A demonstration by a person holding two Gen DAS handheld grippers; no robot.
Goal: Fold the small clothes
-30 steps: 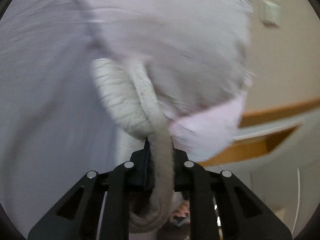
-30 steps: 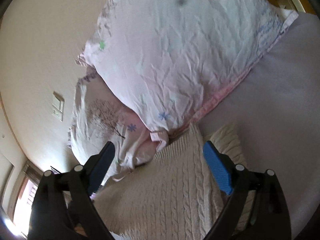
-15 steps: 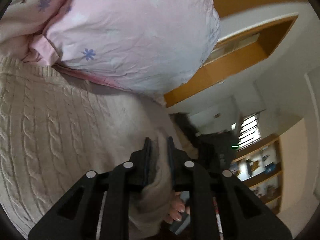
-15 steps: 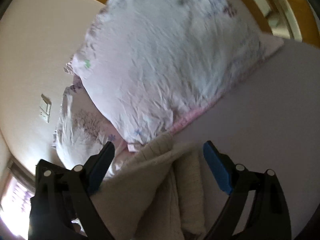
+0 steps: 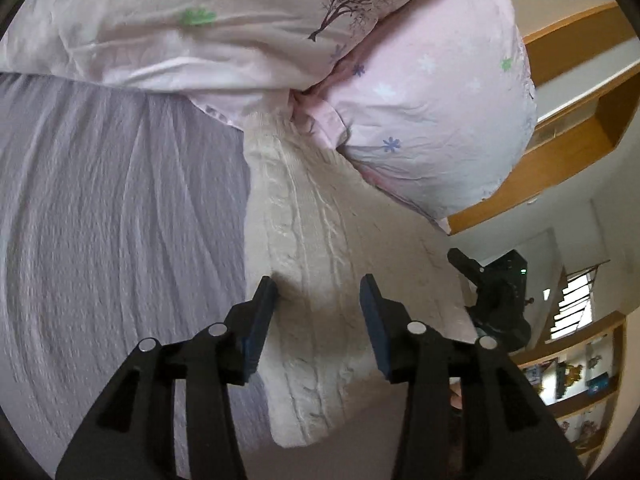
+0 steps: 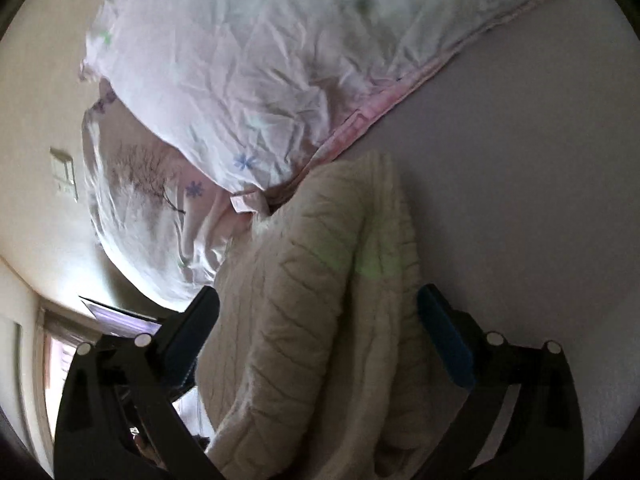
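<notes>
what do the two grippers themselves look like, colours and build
Both look alike: the left gripper and right gripper have matte black angular linkage arms with triangular cut-outs, round silver pivot pins, and flat blue pads on the inner faces of their fingers. No cables, markings or sleeves visible.

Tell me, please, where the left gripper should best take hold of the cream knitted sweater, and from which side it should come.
Probably the long folded edge of the cream sweater beside the grey sheet. That edge is thick, rounded and free, so the open left gripper could slide in from the sheet side. The far end is tucked against the pink pillow.
</notes>
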